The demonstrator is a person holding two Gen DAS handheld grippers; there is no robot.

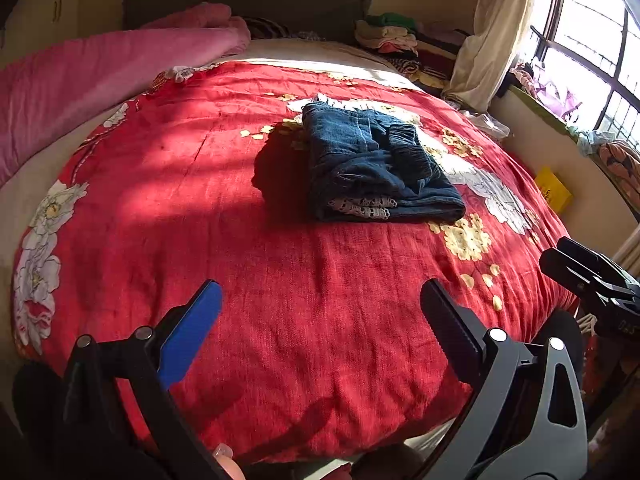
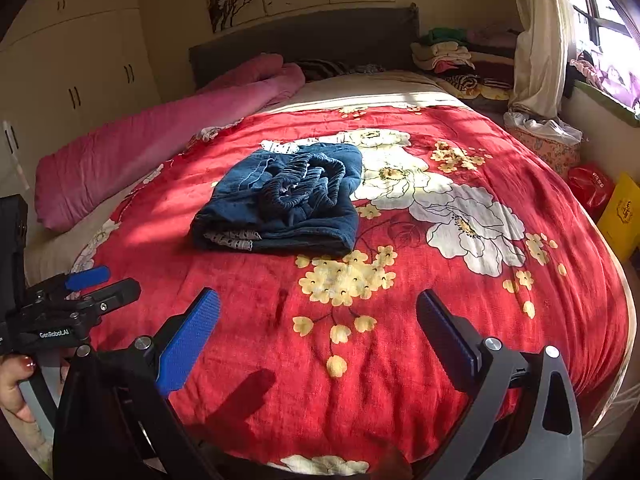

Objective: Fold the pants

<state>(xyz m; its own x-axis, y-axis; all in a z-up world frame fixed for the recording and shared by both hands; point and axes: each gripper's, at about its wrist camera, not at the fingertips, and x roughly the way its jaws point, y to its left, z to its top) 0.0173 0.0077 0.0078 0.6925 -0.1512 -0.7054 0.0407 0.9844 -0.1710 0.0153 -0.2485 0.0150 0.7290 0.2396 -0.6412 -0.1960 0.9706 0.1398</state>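
Observation:
Dark blue denim pants [image 1: 372, 168] lie folded in a compact bundle in the middle of the red floral bedspread [image 1: 200, 200], elastic waistband on top and a lace hem at the near edge. They also show in the right wrist view [image 2: 284, 200]. My left gripper [image 1: 320, 300] is open and empty, held above the near part of the bed, well short of the pants. My right gripper [image 2: 318, 308] is open and empty, also over the near bedspread [image 2: 400, 340]. The left gripper shows at the left edge of the right wrist view [image 2: 100, 284]; the right gripper shows at the right edge of the left wrist view [image 1: 560, 256].
A rolled pink quilt [image 2: 160, 140] lies along the bed's left side. Stacked clothes [image 2: 444, 56] sit by the dark headboard [image 2: 304, 40]. A curtain [image 2: 536, 40] and window are at the right, with a yellow box [image 2: 620, 212] and red bag [image 2: 590, 188] on the floor. Wardrobes [image 2: 80, 72] stand left.

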